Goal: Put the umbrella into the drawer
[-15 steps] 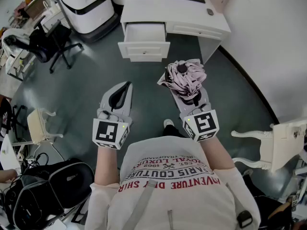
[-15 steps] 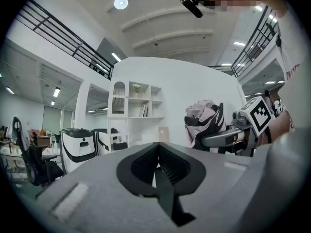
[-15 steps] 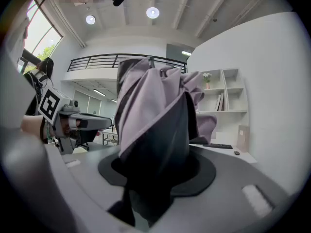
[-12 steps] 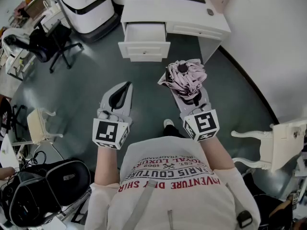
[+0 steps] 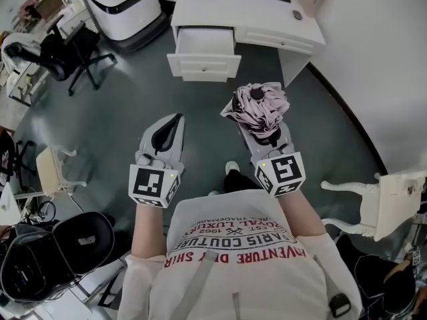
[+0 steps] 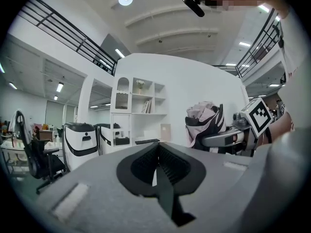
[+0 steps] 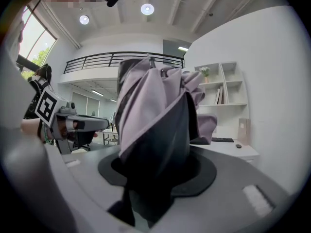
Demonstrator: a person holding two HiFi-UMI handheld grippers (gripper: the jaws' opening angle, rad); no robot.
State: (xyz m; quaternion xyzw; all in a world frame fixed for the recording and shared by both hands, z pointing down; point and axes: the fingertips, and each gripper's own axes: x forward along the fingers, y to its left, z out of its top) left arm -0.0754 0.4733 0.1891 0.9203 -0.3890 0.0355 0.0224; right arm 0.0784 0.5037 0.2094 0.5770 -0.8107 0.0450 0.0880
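A folded pink and black umbrella (image 5: 257, 107) stands up out of my right gripper (image 5: 265, 131), whose jaws are shut on it; in the right gripper view the umbrella (image 7: 155, 130) fills the middle. My left gripper (image 5: 165, 133) is held level beside it to the left, shut with nothing between its jaws (image 6: 156, 166). The white desk (image 5: 250, 15) stands ahead on the floor, with its left drawer (image 5: 203, 49) pulled open and nothing seen inside. Both grippers are well short of the drawer.
A black office chair (image 5: 63, 49) and a white machine (image 5: 123, 5) stand at the far left. A white chair (image 5: 383, 202) is close on my right, another small white chair (image 5: 53, 172) on my left. A black bag (image 5: 53, 252) lies at the lower left. The white wall (image 5: 373, 65) curves along the right.
The whole view has shifted slightly toward the desk; the bag and chair at the left slide down the picture. Both grippers keep their places relative to me and the umbrella stays gripped.
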